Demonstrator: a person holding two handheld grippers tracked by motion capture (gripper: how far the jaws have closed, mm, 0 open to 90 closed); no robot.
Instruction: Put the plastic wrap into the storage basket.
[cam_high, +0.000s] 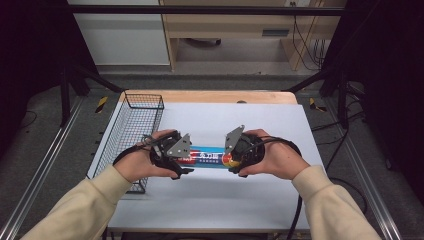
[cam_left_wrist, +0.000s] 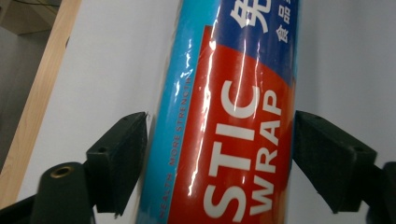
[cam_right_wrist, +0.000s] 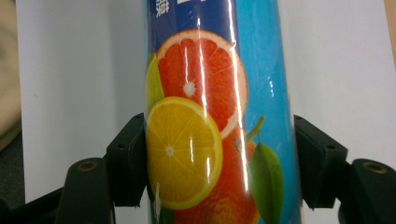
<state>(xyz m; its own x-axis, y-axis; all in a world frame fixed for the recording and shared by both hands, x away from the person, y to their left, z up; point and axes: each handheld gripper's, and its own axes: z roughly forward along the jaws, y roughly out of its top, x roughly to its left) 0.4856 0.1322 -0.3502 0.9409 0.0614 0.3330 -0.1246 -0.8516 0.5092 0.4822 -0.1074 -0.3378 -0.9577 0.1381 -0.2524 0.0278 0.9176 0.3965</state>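
The white tabletop (cam_high: 250, 195) has a wire basket (cam_high: 131, 130) at one side. A long roll of plastic wrap (cam_high: 210, 157) lies between both grippers. The right gripper (cam_right_wrist: 218, 163) jaws pinch its fruit end. The left gripper (cam_left_wrist: 219, 163) jaws touch the other end. The roll is shiny, so a weak squeeze could let it slip.

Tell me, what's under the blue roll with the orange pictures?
Under the plastic wrap roll lies the white table top. Each tool grips one end: left tool, right tool. The strip right beneath the roll is covered.
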